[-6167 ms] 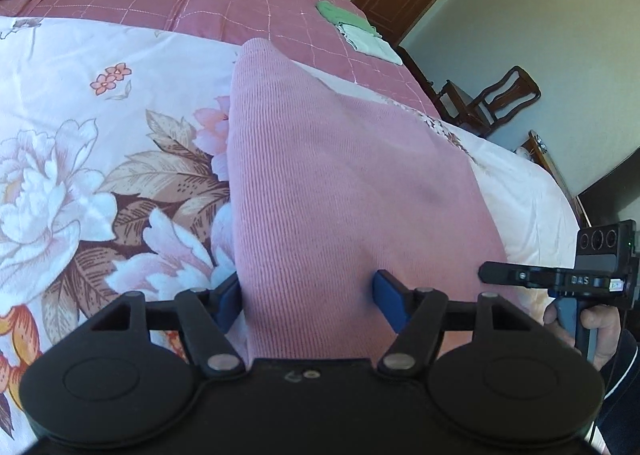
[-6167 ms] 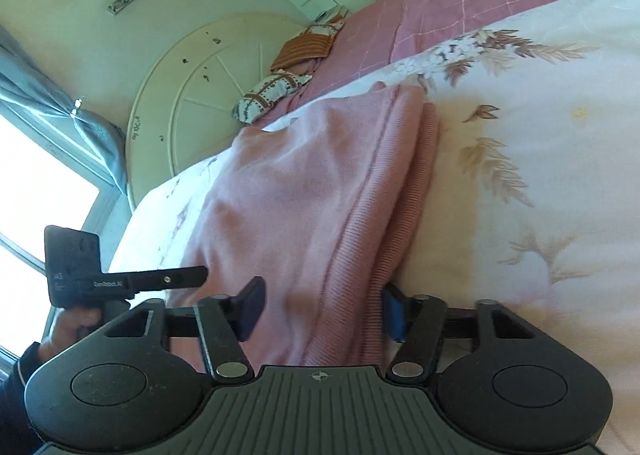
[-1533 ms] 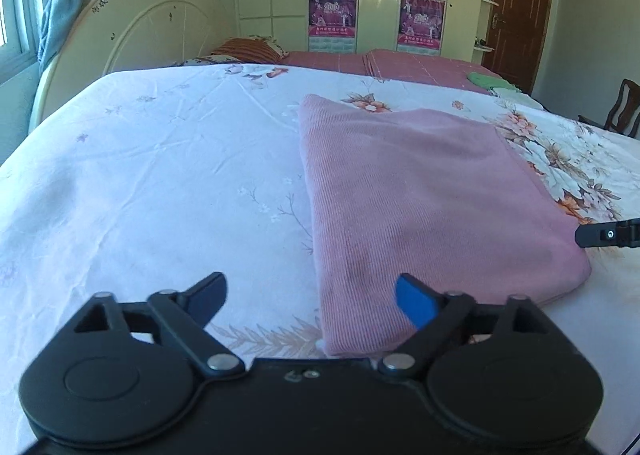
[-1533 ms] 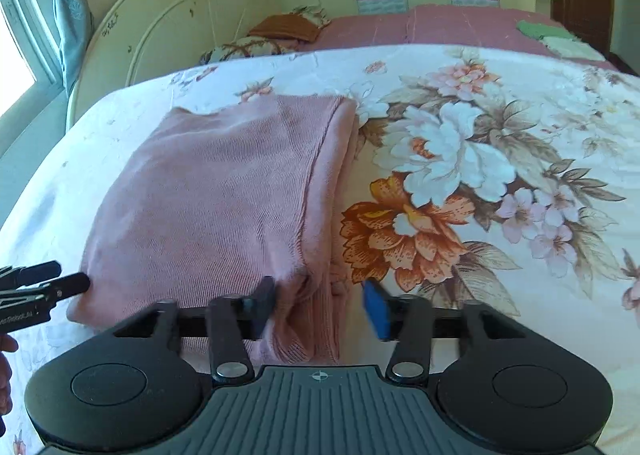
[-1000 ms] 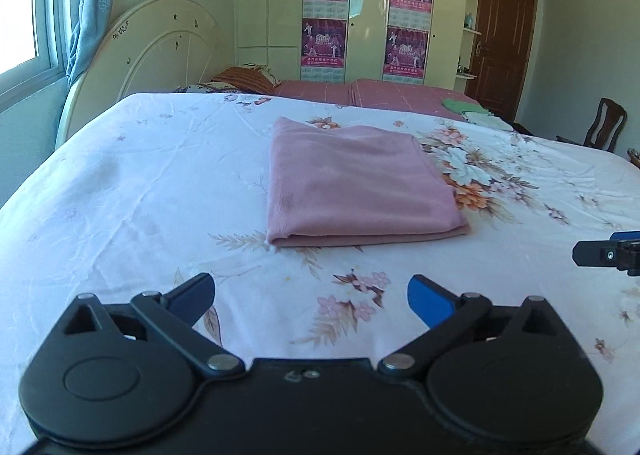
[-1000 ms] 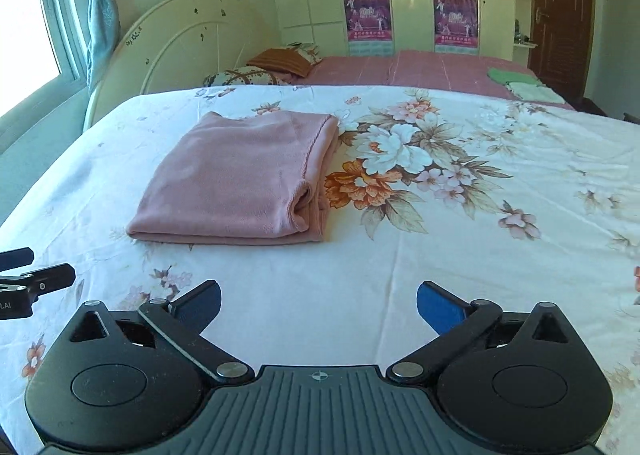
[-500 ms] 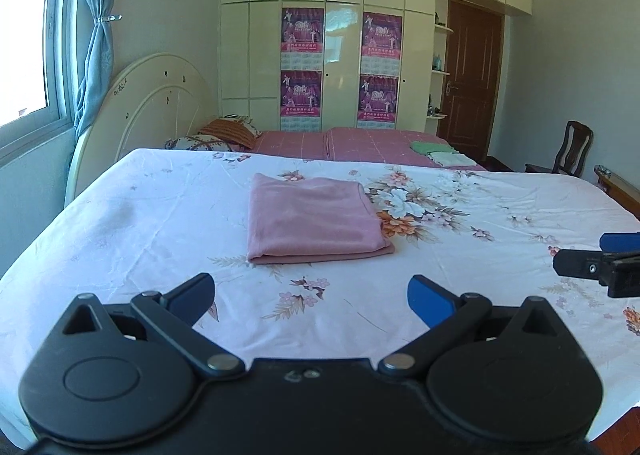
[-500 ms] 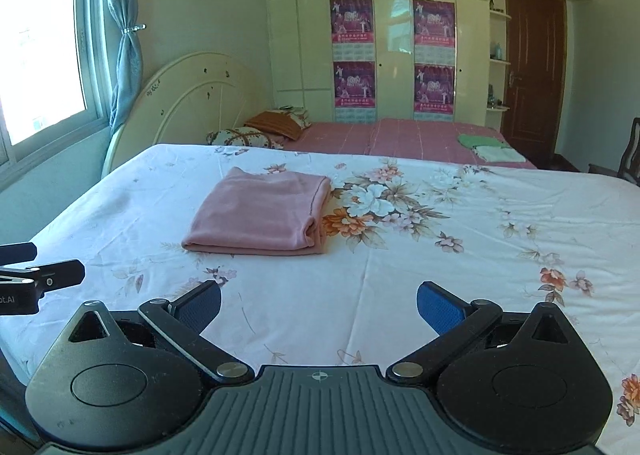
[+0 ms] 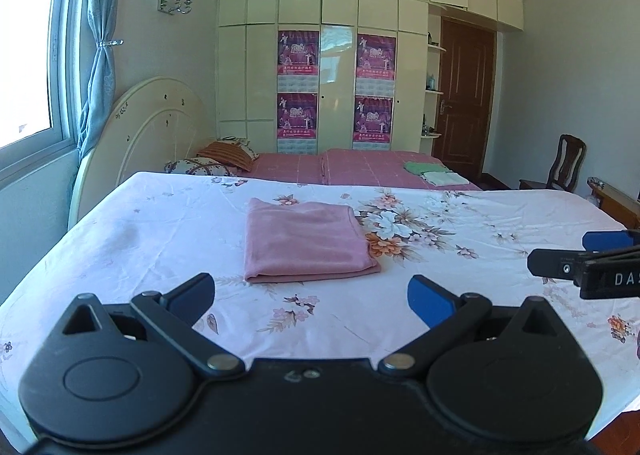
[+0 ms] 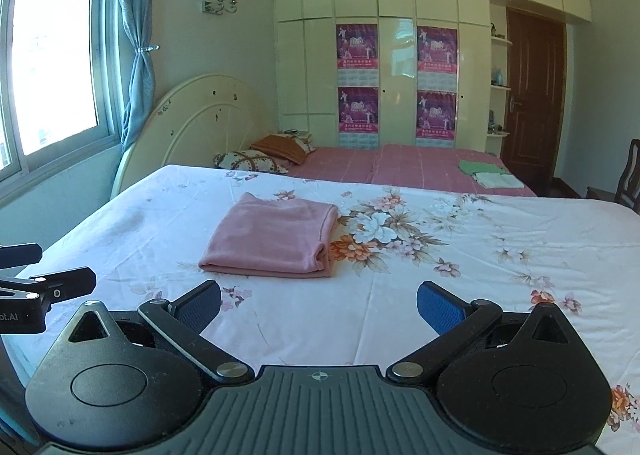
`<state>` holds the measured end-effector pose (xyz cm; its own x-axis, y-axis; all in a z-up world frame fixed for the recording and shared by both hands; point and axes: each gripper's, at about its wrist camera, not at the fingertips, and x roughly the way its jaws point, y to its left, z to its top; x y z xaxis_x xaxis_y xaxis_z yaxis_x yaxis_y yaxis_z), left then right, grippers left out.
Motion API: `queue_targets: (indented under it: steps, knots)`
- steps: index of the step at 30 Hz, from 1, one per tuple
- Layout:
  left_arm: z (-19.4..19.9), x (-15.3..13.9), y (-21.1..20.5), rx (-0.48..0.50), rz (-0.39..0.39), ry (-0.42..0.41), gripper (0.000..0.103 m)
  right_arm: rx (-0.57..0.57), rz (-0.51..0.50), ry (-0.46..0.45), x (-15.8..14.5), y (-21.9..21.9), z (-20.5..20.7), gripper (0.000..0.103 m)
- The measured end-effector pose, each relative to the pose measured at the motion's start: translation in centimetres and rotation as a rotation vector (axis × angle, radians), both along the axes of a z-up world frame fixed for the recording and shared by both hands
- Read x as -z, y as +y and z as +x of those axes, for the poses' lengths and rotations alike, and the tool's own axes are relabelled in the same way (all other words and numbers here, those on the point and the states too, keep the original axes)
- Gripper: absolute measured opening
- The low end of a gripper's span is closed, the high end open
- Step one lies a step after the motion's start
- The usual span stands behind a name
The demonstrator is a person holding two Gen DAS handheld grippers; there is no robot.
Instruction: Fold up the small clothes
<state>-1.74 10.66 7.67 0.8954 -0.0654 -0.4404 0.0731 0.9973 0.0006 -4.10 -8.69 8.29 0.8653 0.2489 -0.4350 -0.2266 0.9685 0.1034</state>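
Folded pink garment (image 9: 306, 245) lies on the floral bedsheet (image 9: 460, 267) — both grippers (image 9: 311, 293) (image 10: 319, 301) spread wide, gripping nothing.

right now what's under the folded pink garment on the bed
The folded pink garment lies flat on the floral bedsheet. Sheet shows all around it; the patch beneath is covered, so anything there cannot be seen. Nothing lies on top.

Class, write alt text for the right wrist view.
A folded pink garment lies on a floral bedsheet, untouched. The right hand-held gripper hovers open before it; the left hand-held gripper shows at the left edge.
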Motion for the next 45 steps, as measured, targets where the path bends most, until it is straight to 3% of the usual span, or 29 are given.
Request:
queue_targets:
  steps: [45]
  knots:
    - [-0.7, -0.7, -0.6, 0.012, 0.017, -0.034, 0.103, 0.004, 0.017, 0.002, 0.0, -1.9, -0.9, 0.103]
